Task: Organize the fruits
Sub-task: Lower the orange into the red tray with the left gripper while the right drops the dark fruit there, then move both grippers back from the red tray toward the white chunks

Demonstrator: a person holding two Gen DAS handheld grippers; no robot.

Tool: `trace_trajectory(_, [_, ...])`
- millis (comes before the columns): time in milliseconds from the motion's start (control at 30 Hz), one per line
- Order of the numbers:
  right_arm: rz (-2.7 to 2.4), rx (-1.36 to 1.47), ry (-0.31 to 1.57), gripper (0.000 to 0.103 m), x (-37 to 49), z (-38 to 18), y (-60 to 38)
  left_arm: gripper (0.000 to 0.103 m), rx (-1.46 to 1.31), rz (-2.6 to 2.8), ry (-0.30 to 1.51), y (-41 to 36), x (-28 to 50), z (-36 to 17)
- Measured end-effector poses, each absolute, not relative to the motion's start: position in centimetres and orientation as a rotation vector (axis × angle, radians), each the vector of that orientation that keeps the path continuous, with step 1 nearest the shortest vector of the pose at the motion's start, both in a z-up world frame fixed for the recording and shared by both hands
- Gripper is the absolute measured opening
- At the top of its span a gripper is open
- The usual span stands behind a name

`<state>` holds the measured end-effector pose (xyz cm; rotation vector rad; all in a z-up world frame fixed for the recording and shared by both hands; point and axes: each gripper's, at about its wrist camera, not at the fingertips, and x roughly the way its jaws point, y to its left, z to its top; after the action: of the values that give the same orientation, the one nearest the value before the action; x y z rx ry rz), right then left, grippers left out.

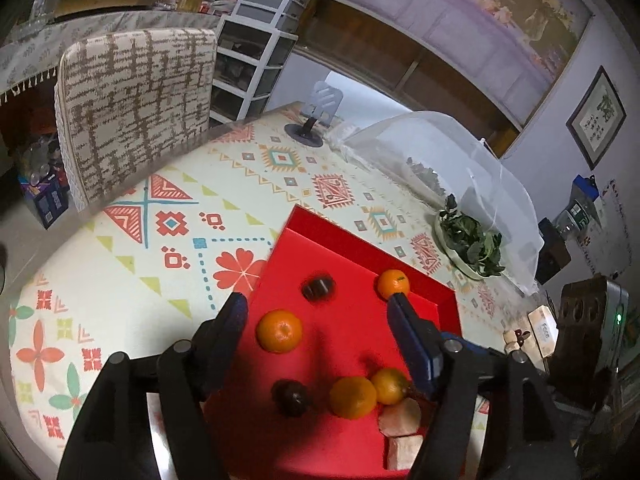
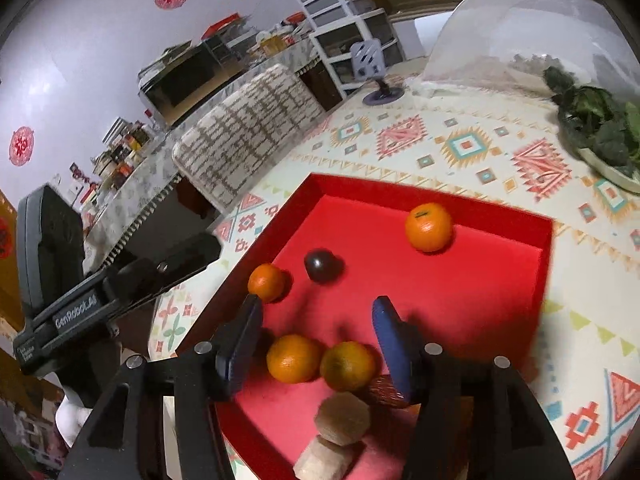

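Legibly, "GenRobot.AI" lettering on the left gripper (image 2: pixel 248 322) body.

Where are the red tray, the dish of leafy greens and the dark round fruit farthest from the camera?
red tray (image 2: pixel 436 190): right wrist view, far wall.
dish of greens (image 1: pixel 472 246): left wrist view, leaves.
dark fruit (image 2: pixel 322 266): right wrist view, its middle.

**Fruit scattered in the red tray**

Four oranges lie in the red tray (image 1: pixel 448 300): one (image 1: pixel 394 284) by the far wall, one (image 1: pixel 279 330) left, two touching (image 1: pixel 353 397) (image 1: pixel 389 386) nearest. Two dark round fruits (image 1: pixel 318 288) (image 1: pixel 291 397) lie apart among them.
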<state>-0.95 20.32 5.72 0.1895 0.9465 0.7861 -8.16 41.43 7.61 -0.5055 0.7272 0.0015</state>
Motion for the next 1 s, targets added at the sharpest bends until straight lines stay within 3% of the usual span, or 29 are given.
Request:
trace_trajectory(200, [0.73,0.239,0.916,0.062,-1.7,6.7,16.3,0.073,-0.44,0.012,0.698,38.9,-9.6,9.1])
trace_trajectory(433, [0.645,0.208,0.869,0.065,-4.2,7.3,12.6,0.083,-0.305,0.064,0.661,34.0,-11.6,10.5])
trace_trajectory(800, [0.522,0.101,0.819,0.066,-7.8,7.0,8.5,0.087,-0.175,0.148,0.672,26.8,-14.1,9.7])
trace_trajectory(900, [0.5,0.083,0.807,0.068,-8.6,6.9,7.4,0.095,-0.149,0.19,0.675,25.5,-14.4,9.5])
trace_trajectory(1000, [0.485,0.082,0.803,0.069,-9.1,6.7,6.2,0.095,-0.124,0.202,0.674,24.2,-14.6,9.5])
